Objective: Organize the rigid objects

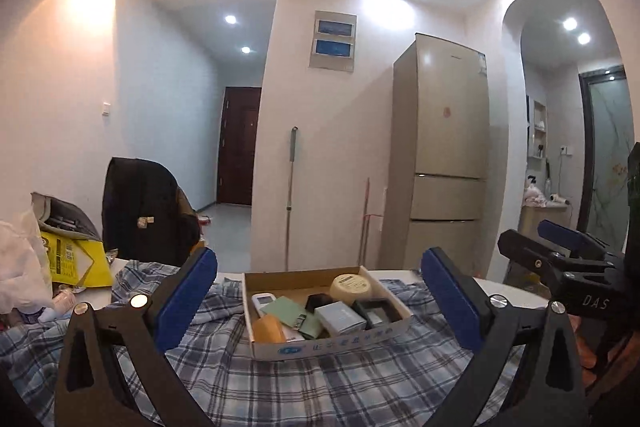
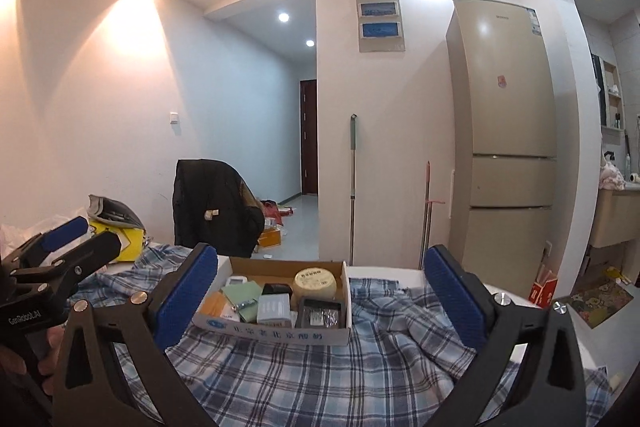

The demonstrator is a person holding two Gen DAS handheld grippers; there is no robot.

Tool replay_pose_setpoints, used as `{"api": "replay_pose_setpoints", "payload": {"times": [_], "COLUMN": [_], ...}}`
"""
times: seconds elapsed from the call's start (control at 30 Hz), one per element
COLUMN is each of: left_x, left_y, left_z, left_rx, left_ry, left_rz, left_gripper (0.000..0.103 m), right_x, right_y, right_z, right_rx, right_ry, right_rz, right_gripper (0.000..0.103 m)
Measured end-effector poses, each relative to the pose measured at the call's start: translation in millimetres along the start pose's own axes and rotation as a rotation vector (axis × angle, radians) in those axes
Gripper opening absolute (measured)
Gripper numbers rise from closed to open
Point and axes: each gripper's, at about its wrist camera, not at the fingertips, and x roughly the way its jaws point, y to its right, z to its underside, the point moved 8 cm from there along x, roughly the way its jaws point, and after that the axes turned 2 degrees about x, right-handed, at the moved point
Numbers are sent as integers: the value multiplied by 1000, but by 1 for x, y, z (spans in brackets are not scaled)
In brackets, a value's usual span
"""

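Note:
A shallow cardboard box (image 1: 394, 327) (image 2: 276, 334) sits on a blue plaid cloth (image 1: 304, 383) (image 2: 304, 379). It holds a round cream tin (image 1: 351, 285) (image 2: 315, 281), a white remote (image 1: 262, 301), green cards (image 1: 286, 309) (image 2: 242, 293), a grey box (image 1: 340, 317) (image 2: 274, 307), an orange item (image 1: 269, 330) and a black tray (image 1: 378, 309) (image 2: 322, 311). My left gripper (image 1: 320, 291) is open and empty, just short of the box. My right gripper (image 2: 320, 291) is open and empty, also facing the box. Each shows at the edge of the other's view.
A yellow bag (image 1: 76, 259) (image 2: 120, 239) and white plastic (image 1: 20, 267) lie at the table's left. A chair with a dark jacket (image 1: 144, 211) (image 2: 216, 207) stands behind. A fridge (image 1: 444, 155) (image 2: 504, 131) and a mop (image 1: 291, 187) (image 2: 353, 187) stand by the far wall.

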Motion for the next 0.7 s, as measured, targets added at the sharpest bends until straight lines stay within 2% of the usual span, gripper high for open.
{"api": "replay_pose_setpoints", "payload": {"times": [0.3,0.43,0.6,0.7], "left_x": [7,3,4,3], "left_y": [7,12,11,6], "left_z": [28,28,31,31], "left_rx": [71,104,96,84], "left_ry": [-14,6,-1,4], "left_rz": [-12,-20,-19,-43], "left_gripper": [103,103,103,103], "right_x": [2,6,8,7], "right_y": [6,5,2,-4], "right_z": [24,29,33,35], "right_rx": [-1,-2,-18,-50], "right_ry": [19,11,5,6], "right_rz": [21,18,24,29], "right_gripper": [103,103,103,103]}}
